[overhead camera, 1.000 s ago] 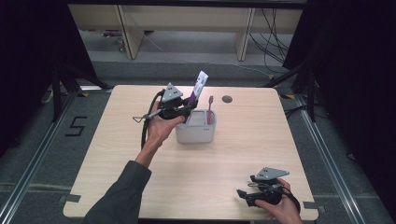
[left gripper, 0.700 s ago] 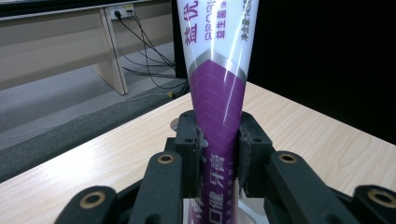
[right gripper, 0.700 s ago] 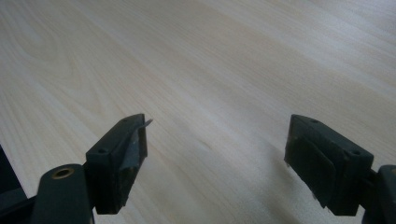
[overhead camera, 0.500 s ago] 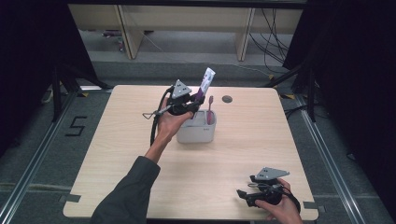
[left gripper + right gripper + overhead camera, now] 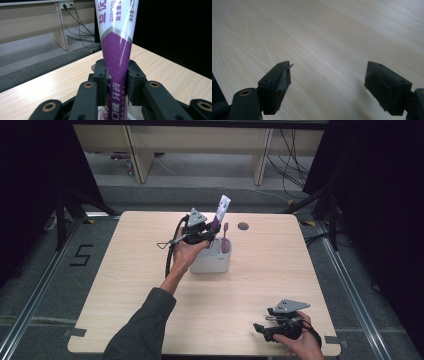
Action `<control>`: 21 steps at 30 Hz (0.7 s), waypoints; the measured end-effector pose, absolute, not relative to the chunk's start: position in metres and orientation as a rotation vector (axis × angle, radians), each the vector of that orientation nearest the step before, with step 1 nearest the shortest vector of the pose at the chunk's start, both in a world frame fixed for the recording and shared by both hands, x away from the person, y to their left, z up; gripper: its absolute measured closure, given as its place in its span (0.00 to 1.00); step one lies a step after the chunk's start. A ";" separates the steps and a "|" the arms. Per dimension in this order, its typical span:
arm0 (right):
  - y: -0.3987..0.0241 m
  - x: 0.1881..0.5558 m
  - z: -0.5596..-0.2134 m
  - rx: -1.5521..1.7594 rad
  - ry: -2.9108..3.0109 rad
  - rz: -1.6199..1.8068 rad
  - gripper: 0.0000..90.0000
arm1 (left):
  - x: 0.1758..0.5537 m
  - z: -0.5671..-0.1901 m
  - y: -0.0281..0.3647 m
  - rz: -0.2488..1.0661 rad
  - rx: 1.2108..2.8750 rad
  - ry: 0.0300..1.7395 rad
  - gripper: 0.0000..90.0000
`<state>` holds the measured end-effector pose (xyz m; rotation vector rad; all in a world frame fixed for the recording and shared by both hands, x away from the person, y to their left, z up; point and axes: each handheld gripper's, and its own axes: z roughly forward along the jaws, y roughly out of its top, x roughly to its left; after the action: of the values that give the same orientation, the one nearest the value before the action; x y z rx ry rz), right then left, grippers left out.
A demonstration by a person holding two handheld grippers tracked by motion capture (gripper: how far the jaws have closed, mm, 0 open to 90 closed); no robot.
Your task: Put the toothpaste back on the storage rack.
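The pale wood-grain worktop point(image 5: 125, 285) carries a grey rounded-box holder point(image 5: 212, 261) near the middle of its far edge. Above it, the left gripper point(image 5: 206, 234) clamps a glossy purple-and-white tapered tube point(image 5: 116, 47). The right gripper point(image 5: 264, 330), near the front right corner, gapes wide.

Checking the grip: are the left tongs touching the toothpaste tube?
Touching. In the left gripper view, the left tongs press both pads against the purple-and-white toothpaste tube from either side.
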<state>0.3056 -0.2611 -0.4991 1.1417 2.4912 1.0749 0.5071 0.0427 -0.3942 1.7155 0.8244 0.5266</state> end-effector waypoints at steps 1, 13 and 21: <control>-0.261 0.306 -0.499 1.141 2.491 1.076 0.24 | 0.508 -0.395 0.043 0.524 1.718 0.828 0.81; -0.261 0.306 -0.499 1.135 2.493 1.077 0.24 | 0.511 -0.419 0.054 0.505 1.734 0.899 0.81; -0.260 0.306 -0.500 1.137 2.496 1.071 0.24 | 0.510 -0.426 0.053 0.522 1.773 0.908 0.80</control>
<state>0.3057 -0.2601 -0.4998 1.1372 2.4957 1.0711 0.5097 0.0533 -0.4264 1.7735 0.9084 0.5217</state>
